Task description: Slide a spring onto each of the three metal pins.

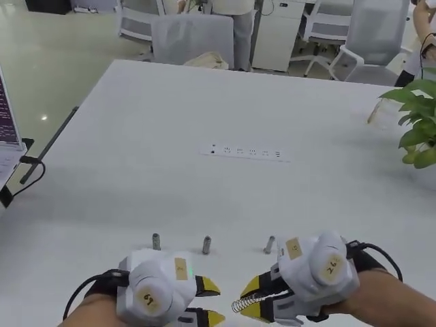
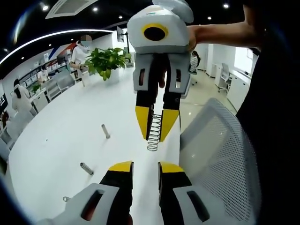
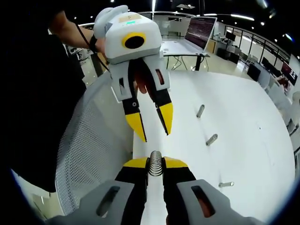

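Three short metal pins stand in a row near the table's front edge: left pin (image 1: 156, 241), middle pin (image 1: 206, 244), right pin (image 1: 270, 244). They also appear as pins (image 3: 211, 139) in the right gripper view and as pins (image 2: 106, 131) in the left gripper view. My right gripper (image 1: 248, 300) (image 3: 155, 165) is shut on a coil spring (image 1: 238, 304) (image 3: 155, 163) (image 2: 153, 133), held sideways. My left gripper (image 1: 212, 302) (image 2: 146, 168) faces it tip to tip, open, with nothing between its jaws. Both hover in front of the pins.
A white power strip (image 1: 245, 151) is set into the white table (image 1: 204, 109). A green plant (image 1: 417, 122) stands at the right edge, with a laptop (image 1: 7, 116) and a cable at the left. A grey mesh chair (image 2: 220, 154) sits by the table's front edge.
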`<action>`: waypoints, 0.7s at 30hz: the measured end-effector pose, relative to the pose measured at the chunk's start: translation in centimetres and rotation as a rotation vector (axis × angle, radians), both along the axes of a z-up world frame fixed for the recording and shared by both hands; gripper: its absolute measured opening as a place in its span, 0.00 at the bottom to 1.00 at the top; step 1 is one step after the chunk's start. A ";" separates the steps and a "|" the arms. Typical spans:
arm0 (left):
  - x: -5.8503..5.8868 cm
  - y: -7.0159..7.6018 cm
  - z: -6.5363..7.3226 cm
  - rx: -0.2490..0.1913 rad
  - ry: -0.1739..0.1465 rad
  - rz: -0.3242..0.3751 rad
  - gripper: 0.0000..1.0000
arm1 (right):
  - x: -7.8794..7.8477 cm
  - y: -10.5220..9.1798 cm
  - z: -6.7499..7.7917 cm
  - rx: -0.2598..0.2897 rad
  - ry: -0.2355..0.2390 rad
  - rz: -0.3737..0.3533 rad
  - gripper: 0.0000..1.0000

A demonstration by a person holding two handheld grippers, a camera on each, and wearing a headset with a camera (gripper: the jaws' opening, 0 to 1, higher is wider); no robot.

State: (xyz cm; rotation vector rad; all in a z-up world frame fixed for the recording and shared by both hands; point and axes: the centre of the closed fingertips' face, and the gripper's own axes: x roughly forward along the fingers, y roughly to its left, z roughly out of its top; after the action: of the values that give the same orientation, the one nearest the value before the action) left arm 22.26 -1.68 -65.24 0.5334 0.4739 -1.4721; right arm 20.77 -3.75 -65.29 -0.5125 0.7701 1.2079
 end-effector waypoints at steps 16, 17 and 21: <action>2.6 3.1 0.8 -0.060 0.045 0.180 0.22 | 1.5 -3.3 -0.4 -0.024 0.003 -0.050 0.09; 2.8 3.4 0.8 -0.064 0.047 0.194 0.23 | 1.8 -3.6 -0.5 -0.033 0.002 -0.055 0.09; 3.7 4.6 0.9 -0.075 0.047 0.251 0.26 | 2.8 -4.7 -0.7 -0.057 -0.003 -0.069 0.09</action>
State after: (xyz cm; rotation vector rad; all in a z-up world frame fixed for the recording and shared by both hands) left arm 25.98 2.91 -64.30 0.3661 0.5018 -1.2579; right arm 23.57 -8.48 -66.02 -0.5300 0.8154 1.1238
